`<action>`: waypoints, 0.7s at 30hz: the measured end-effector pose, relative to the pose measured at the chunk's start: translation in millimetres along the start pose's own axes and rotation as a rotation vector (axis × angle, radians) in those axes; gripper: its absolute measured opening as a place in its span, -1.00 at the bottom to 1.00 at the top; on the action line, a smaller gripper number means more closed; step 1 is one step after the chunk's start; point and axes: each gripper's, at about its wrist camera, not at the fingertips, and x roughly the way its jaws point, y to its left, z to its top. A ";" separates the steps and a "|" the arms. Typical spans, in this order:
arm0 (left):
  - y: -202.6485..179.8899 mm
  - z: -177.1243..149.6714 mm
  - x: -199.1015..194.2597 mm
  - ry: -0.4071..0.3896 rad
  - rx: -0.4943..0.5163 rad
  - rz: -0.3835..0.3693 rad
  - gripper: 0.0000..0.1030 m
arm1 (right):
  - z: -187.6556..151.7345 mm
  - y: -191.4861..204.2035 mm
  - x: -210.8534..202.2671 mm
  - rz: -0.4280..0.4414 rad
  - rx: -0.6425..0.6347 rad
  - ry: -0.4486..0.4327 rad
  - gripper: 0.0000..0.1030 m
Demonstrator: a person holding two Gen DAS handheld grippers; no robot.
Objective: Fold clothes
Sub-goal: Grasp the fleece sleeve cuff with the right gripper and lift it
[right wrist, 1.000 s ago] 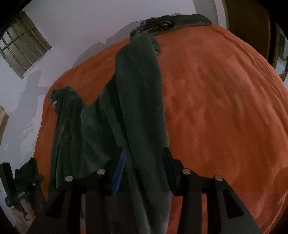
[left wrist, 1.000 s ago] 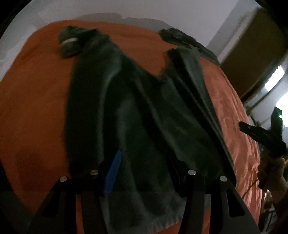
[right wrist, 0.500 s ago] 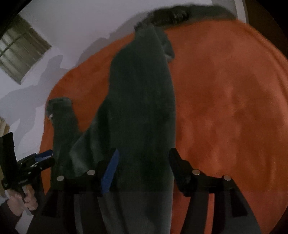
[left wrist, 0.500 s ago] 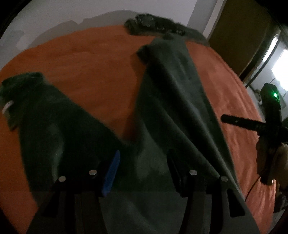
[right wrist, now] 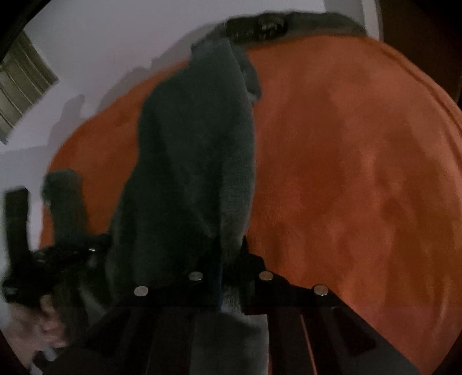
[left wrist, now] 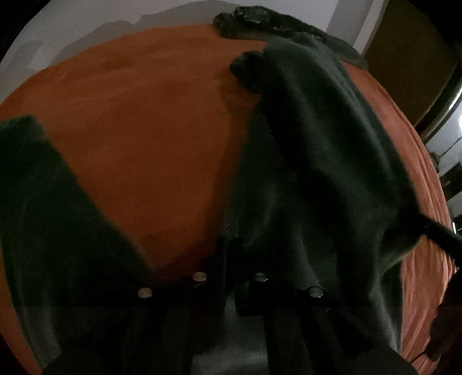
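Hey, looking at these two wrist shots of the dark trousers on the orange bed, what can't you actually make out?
- Waistband of the dark trousers: left wrist view, cut off at the bottom edge behind the left gripper.
- Fabric edge inside the right gripper: right wrist view, hidden by its fingers.
- Dark heap at the far edge of the orange bed: too blurred to identify.
- Hand: right wrist view, motion-blurred.

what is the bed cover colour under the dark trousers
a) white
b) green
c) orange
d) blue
c, the dark trousers lie spread on an orange bed cover, which the left wrist view also shows between the two legs.
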 end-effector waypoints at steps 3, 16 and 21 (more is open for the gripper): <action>2.7 -33.4 -20.5 -0.015 0.015 -0.030 -0.93 | -20.2 -19.7 -35.3 0.011 0.049 -0.019 -0.92; -33.2 -164.7 -100.3 0.099 0.319 -0.159 -0.77 | -102.3 -62.8 -76.1 0.079 0.068 0.324 -0.62; -21.6 -98.8 -113.5 -0.040 0.148 -0.216 -0.11 | -28.3 -59.2 -96.9 0.030 0.012 0.137 -0.06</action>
